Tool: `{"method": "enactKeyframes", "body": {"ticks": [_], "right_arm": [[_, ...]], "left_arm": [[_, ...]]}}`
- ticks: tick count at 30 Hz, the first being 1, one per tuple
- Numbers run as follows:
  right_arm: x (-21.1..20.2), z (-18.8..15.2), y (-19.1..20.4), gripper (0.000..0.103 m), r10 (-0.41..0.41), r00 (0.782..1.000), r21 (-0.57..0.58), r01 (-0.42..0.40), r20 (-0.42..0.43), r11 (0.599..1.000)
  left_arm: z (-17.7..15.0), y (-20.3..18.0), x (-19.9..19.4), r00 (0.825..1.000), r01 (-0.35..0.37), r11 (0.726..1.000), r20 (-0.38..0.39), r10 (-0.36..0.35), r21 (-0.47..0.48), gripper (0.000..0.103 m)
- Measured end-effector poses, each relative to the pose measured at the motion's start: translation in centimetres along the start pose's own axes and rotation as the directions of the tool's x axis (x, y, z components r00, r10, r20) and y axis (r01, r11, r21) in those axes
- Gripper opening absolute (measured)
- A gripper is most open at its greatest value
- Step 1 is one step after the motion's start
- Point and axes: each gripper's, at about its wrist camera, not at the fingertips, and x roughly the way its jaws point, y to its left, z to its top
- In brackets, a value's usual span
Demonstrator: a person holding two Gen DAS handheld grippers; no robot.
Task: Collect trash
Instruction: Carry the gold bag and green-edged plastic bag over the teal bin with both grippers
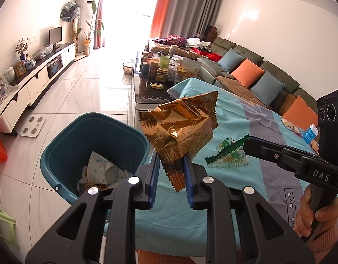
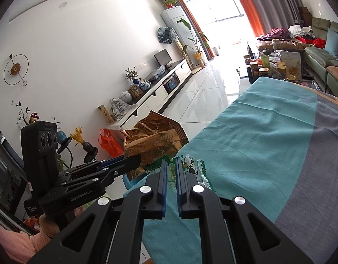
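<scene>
Carrying trash binward; left gripper (image 1: 170, 165) clamped on gold wrapper (image 1: 180, 129), right gripper (image 2: 171, 171) pinching green wrapper (image 2: 191, 165); next needs positioning over blue bin (image 1: 65, 140), then letting go.

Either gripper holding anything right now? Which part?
Both. The left gripper pinches the gold wrapper by its lower crimped edge, beside the teal bin. The right gripper is clamped on the green-edged clear wrapper at one end.

A surface (image 1: 239, 118) is covered by a teal and grey cloth. A grey sofa (image 1: 252, 66) with orange and blue cushions is placed at the far right. A low white cabinet (image 1: 36, 83) is set along the left wall.
</scene>
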Motion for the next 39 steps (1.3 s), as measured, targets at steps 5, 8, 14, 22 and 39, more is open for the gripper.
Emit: {"method": "enactKeyframes", "body": {"ticks": [5,8,14,22,39], "right_arm": [[0.9,0.4,0.8,0.006,0.01,1.0,-0.015,-0.01,-0.01,1.0],[1.4,0.5,1.3,0.006,0.016,1.0,-0.026,-0.016,-0.017,1.0],[2.9,1.0,2.1,0.006,0.031,0.999,-0.045,-0.033,-0.04,0.998],[4.5,1.5,3.3,0.006,0.047,0.997,-0.071,-0.052,-0.067,0.996],[7.9,2.2,5.2,0.006,0.063,0.991,-0.107,-0.076,-0.12,0.991]], "left_arm": [[0.1,0.9,0.0,1.0,-0.014,1.0,0.002,0.014,-0.019,0.021],[0.1,1.5,-0.1,1.0,-0.023,0.999,0.005,0.023,-0.031,0.021],[0.2,3.4,-0.1,0.999,-0.05,0.997,0.009,0.05,-0.064,0.022],[0.3,5.3,-0.1,0.996,-0.084,0.991,0.014,0.086,-0.1,0.022],[0.3,8.4,0.5,0.991,-0.134,0.979,-0.001,0.135,-0.155,0.022]]}}
